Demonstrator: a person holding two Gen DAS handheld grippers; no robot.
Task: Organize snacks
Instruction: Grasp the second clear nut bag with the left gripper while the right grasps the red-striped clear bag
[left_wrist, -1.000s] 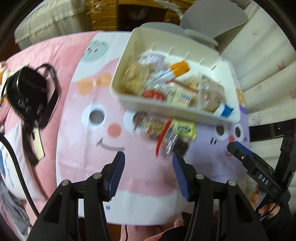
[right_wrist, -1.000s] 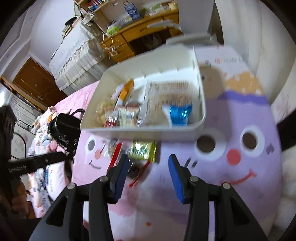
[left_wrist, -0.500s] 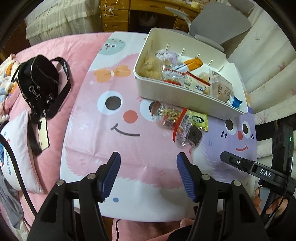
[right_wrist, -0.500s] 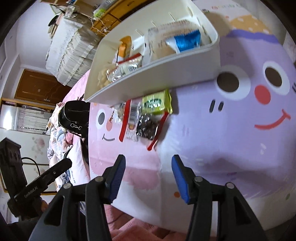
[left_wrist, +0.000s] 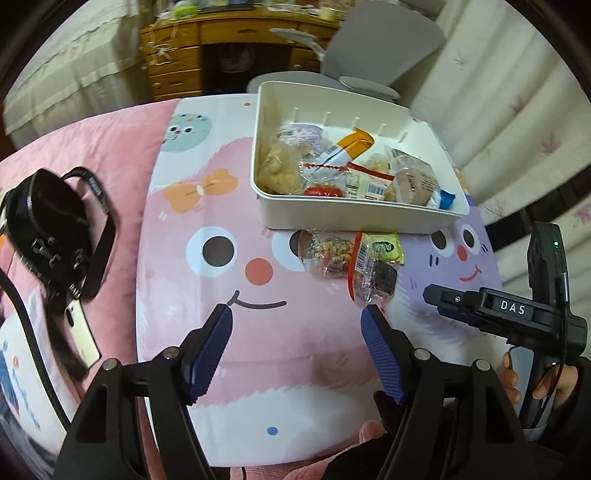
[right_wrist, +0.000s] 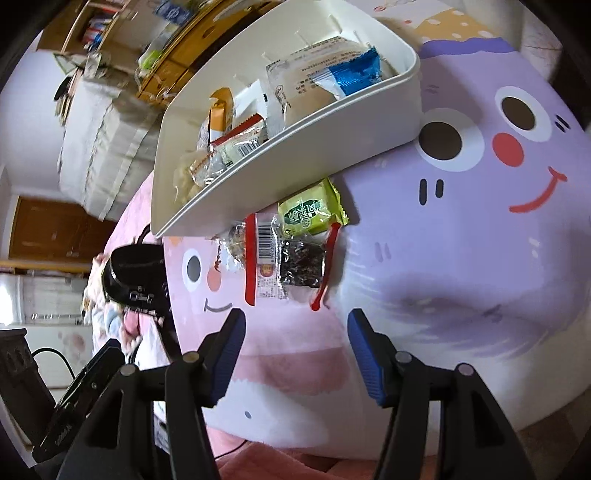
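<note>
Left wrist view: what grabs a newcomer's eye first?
The white bin crammed with wrapped snacks, sitting at the far side of a cartoon-face mat. Three packets lie loose on the mat right against its near wall: a nut packet, a green packet and a dark seaweed packet. Both tongs, left and right, hover open short of them, holding nothing.

One white bin of mixed snack packets, too jumbled to count. Three loose packets beside it: one nut packet, one green packet, one dark seaweed packet. One black bag. One phone.
</note>
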